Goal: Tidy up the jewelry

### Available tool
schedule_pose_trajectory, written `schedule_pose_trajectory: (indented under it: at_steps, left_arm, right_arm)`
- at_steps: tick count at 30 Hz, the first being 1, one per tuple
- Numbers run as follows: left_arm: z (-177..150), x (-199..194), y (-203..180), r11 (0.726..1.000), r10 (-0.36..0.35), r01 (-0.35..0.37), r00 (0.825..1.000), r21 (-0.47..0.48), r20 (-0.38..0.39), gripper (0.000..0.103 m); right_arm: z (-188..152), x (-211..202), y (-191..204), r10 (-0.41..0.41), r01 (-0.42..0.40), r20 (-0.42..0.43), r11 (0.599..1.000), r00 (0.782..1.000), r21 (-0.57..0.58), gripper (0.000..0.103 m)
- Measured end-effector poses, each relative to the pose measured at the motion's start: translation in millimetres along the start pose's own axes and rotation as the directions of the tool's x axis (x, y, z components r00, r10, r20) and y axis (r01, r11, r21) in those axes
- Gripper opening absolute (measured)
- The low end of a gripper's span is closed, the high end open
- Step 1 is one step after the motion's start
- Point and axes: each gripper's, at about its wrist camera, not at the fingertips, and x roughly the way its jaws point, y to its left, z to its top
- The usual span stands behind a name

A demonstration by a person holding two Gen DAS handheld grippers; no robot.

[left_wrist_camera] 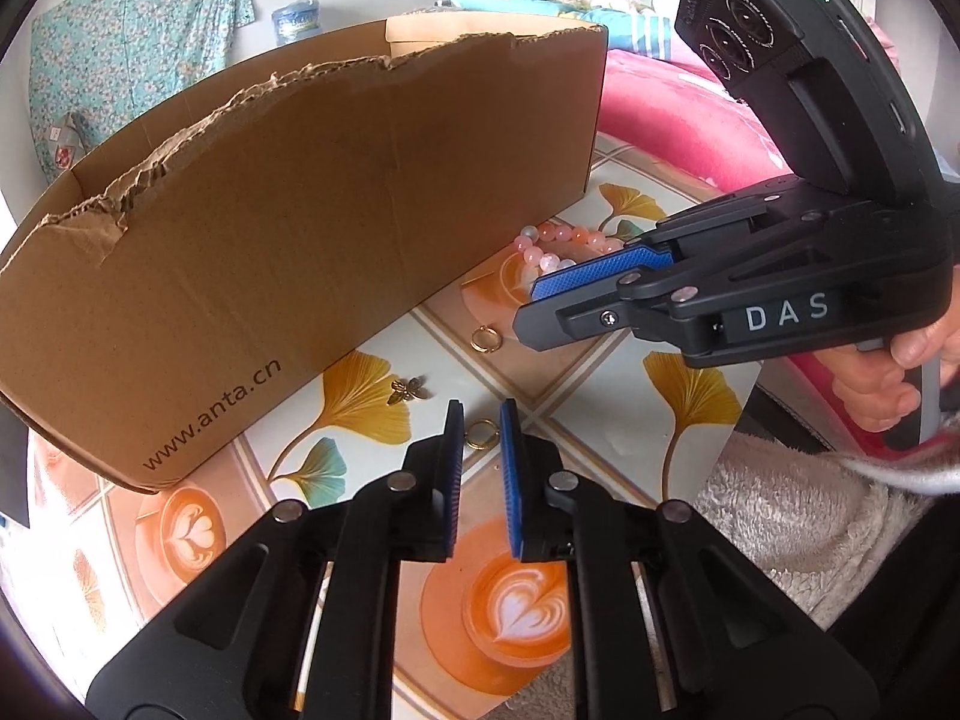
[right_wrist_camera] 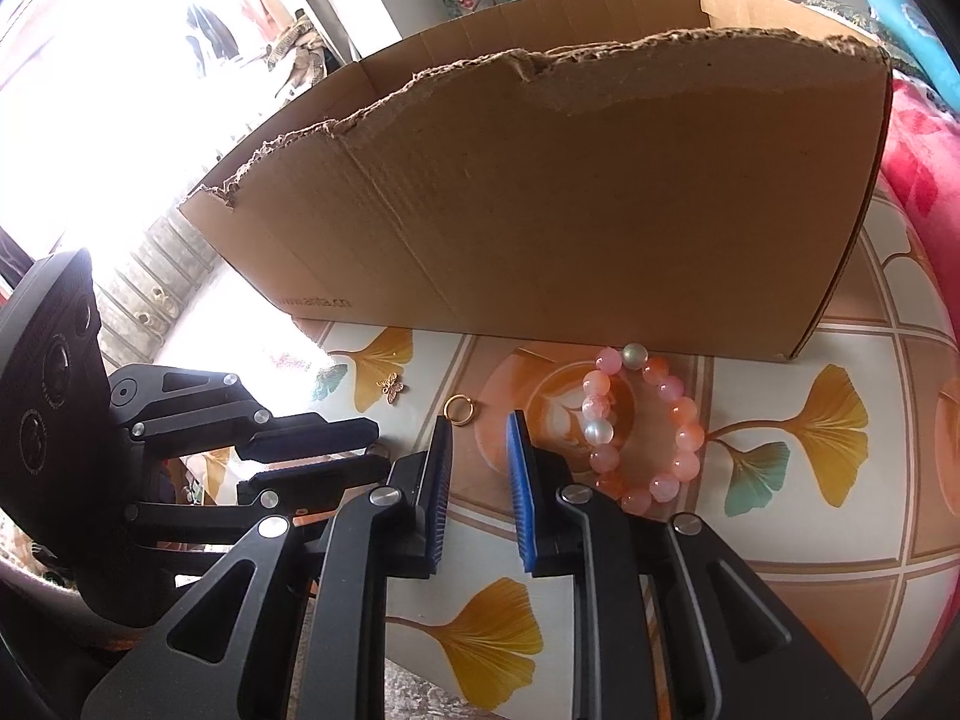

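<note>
A torn cardboard box (left_wrist_camera: 336, 228) stands on a patterned table (left_wrist_camera: 606, 420). In front of it lie a pink bead bracelet (right_wrist_camera: 645, 429), two gold rings (left_wrist_camera: 483, 338) (left_wrist_camera: 482, 434) and a small gold butterfly charm (left_wrist_camera: 410, 388). My left gripper (left_wrist_camera: 481, 414) is open, its fingers on either side of the nearer gold ring, low over the table. My right gripper (right_wrist_camera: 480, 426) is open and empty, just left of the bracelet and near the farther ring (right_wrist_camera: 461, 409). The right gripper also shows in the left wrist view (left_wrist_camera: 540, 306).
The box (right_wrist_camera: 570, 210) fills the back of the table. A pink bedcover (left_wrist_camera: 690, 120) and a fluffy grey cloth (left_wrist_camera: 798, 522) lie to the right. The table's right edge (left_wrist_camera: 744, 414) is close.
</note>
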Motion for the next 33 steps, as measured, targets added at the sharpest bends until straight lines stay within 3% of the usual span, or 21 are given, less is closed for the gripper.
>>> schedule_pose_trajectory:
  at_steps: [11, 18, 29, 31, 33]
  left_arm:
    - [-1.9, -4.3, 8.8, 0.997, 0.021, -0.020, 1.000, -0.078, 0.007, 0.011]
    - [-6.8, -9.2, 19.1, 0.990, 0.040, -0.038, 0.999, -0.138, 0.017, 0.011]
    - [-8.2, -7.9, 20.4, 0.990, 0.041, -0.038, 0.999, -0.137, 0.020, 0.011]
    - [-8.9, -9.1, 21.0, 0.990, 0.042, -0.038, 0.999, -0.137, 0.023, 0.011]
    - [-9.4, -10.6, 21.3, 0.990, 0.043, -0.039, 0.999, -0.138, 0.026, 0.011]
  right_arm:
    - [1.0, -2.1, 7.4, -0.028, 0.028, 0.003, 0.998, 1.000, -0.049, 0.019]
    - [2.6, 4.8, 22.0, -0.078, 0.078, 0.001, 0.990, 0.997, -0.121, 0.025]
    - [7.7, 14.4, 46.8, -0.167, 0.163, 0.018, 0.932, 0.986, -0.325, 0.025]
    - [9.0, 13.8, 44.0, -0.148, 0.143, 0.008, 0.937, 0.989, -0.320, 0.024]
    - [10.7, 12.8, 40.7, -0.142, 0.137, 0.008, 0.937, 0.990, -0.321, 0.016]
